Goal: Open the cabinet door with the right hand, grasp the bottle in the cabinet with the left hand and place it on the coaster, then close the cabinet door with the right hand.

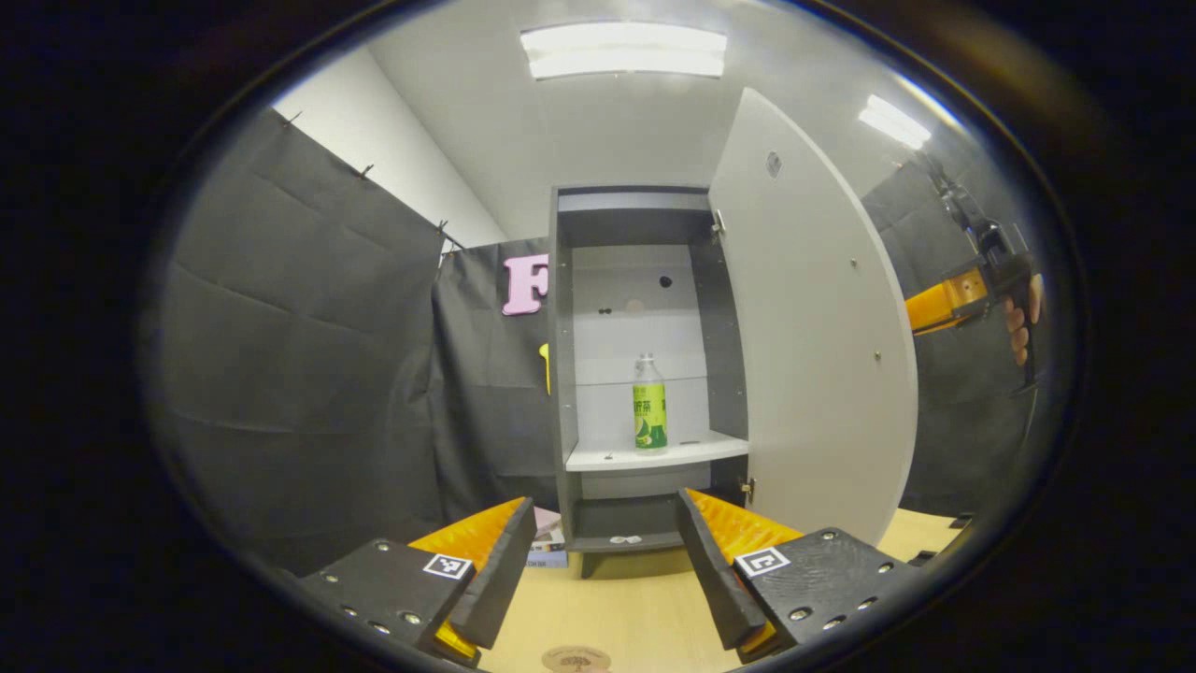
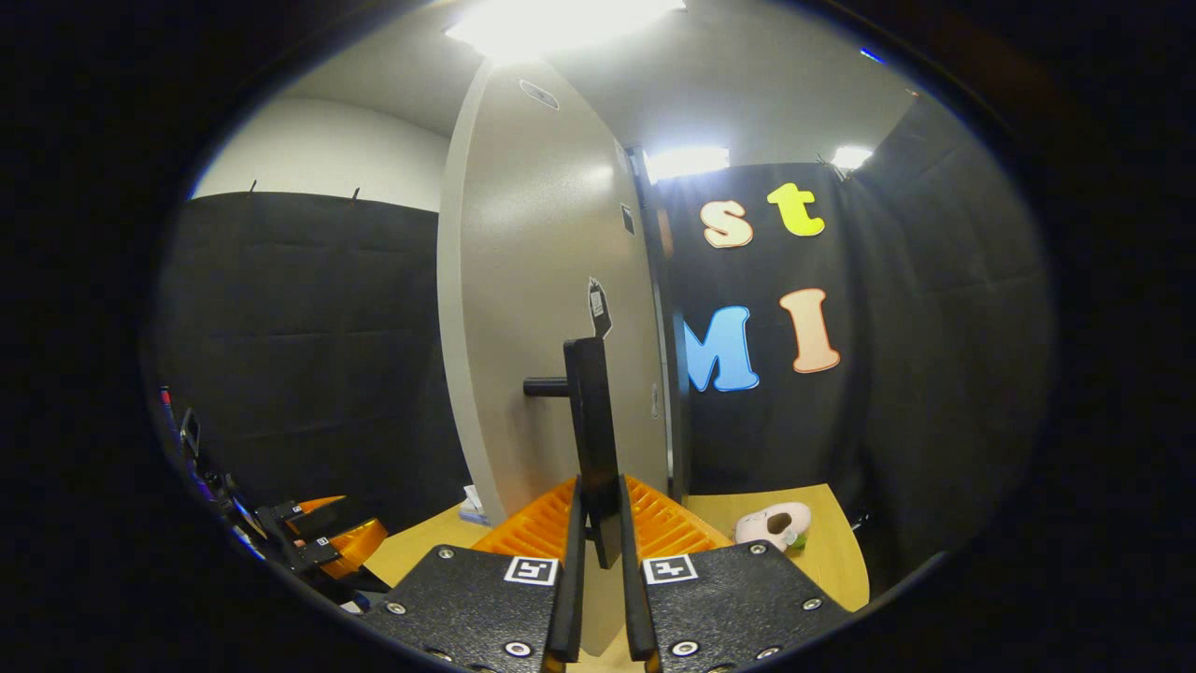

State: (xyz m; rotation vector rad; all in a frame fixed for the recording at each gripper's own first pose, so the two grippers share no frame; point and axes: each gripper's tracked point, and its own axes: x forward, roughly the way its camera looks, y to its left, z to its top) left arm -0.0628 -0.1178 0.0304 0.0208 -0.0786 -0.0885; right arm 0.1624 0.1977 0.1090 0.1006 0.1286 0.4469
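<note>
With cabinet door (image 1: 813, 318) swung open, right gripper (image 2: 598, 537) clamped on its handle (image 2: 590, 421), left gripper (image 1: 605, 561) spread empty: green bottle (image 1: 649, 404) ungrasped, coaster (image 1: 576, 659) bare, closing left.

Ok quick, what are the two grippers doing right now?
Left gripper: open, holding nothing, facing the bottle in the cabinet.
Right gripper: closed on the door handle.

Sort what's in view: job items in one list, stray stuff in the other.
Job: cabinet; door, open; handle, clamped by the right gripper; bottle on the shelf; coaster; left gripper, open.

Stray: plush toy on the table; small box beside the cabinet.
</note>
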